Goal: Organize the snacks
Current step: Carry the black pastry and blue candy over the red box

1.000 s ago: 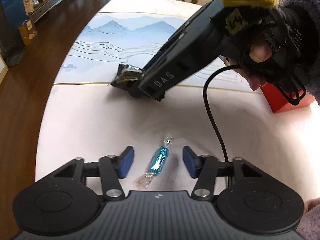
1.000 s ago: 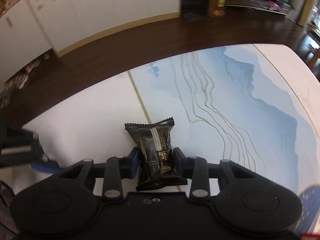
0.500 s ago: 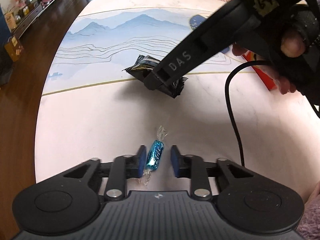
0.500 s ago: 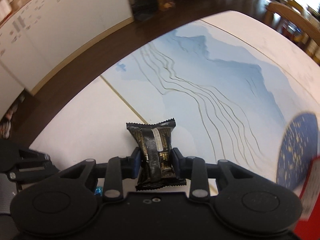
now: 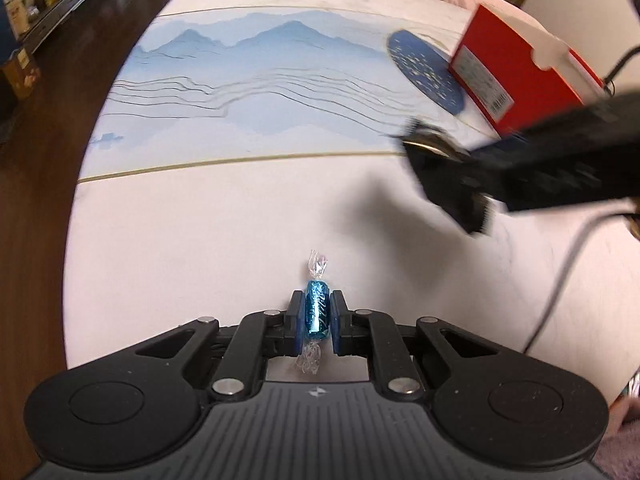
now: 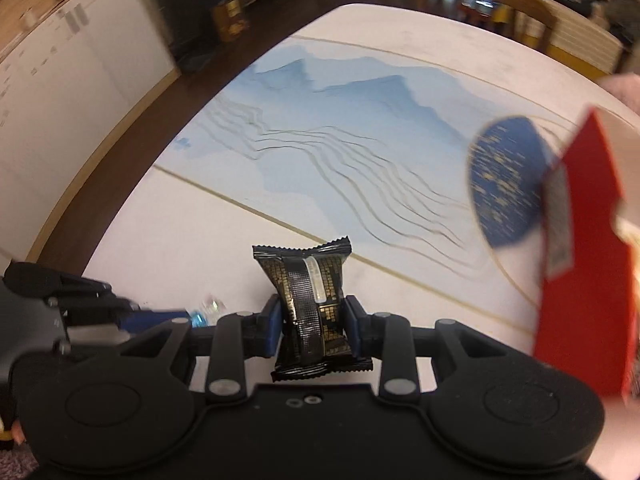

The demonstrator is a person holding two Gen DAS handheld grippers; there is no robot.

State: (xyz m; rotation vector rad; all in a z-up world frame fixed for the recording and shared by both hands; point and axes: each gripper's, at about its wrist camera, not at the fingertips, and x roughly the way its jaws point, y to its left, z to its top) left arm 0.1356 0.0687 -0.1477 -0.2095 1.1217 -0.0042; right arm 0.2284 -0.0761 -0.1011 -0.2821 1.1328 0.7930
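Note:
A small candy in a shiny blue wrapper (image 5: 317, 311) lies on the white table (image 5: 200, 248), and my left gripper (image 5: 316, 312) is shut on it, both blue pads pressing its sides. My right gripper (image 6: 312, 316) is shut on a black and gold snack packet (image 6: 308, 288), which it holds above the table. In the left wrist view that gripper and its packet (image 5: 434, 148) appear blurred at the right. A red box (image 5: 520, 68) stands at the far right of the table; its side (image 6: 580, 264) fills the right edge of the right wrist view.
A blue mountain-print mat (image 5: 260, 80) covers the far half of the table, with a dark blue round coaster (image 5: 428, 68) partly under the red box. A black cable (image 5: 560, 272) trails at the right. Dark wooden floor (image 5: 40, 140) lies beyond the table's left edge; a wooden chair (image 6: 500, 4) stands at the far end.
My left gripper's pads closed from wide apart onto the blue candy. My right gripper carried the black packet rightward toward the red box, rolling as it went.

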